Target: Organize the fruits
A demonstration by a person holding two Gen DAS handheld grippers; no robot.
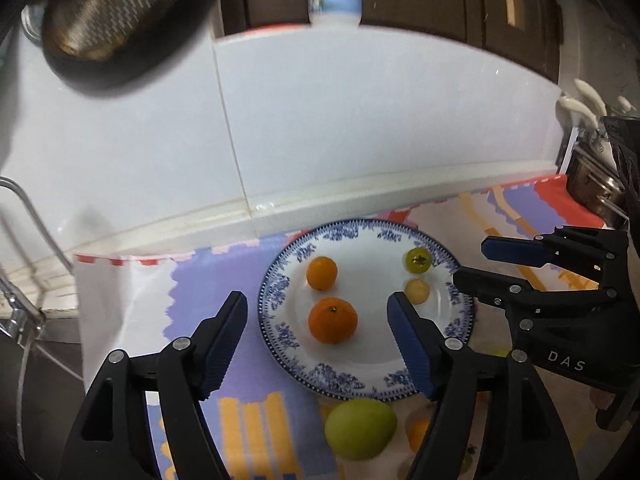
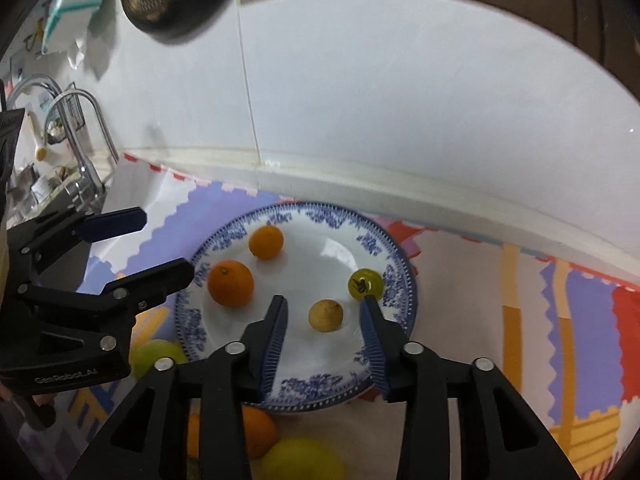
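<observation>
a white plate with a blue patterned rim sits on the table, on a cloth of purple, orange and red patches, close to the white tiled wall. four small fruits lie in the plate, none touching another: a larger orange with its stem dimple turned up, a smaller orange behind it toward the wall, a pale yellow-brown round fruit, and a glossy yellow-green fruit with its dark calyx facing the camera, near the rim. all four are roughly round, so no long axis shows.

off the plate, at its near edge, a green egg-shaped fruit lies on the cloth with its longer side running across the left wrist view; another orange and a yellow fruit lie beside it, partly hidden.

the left gripper hangs above the plate, jaws wide apart, nothing in them; the larger orange shows between them below. the right gripper has its jaws apart too, framing the pale fruit without touching it.
</observation>
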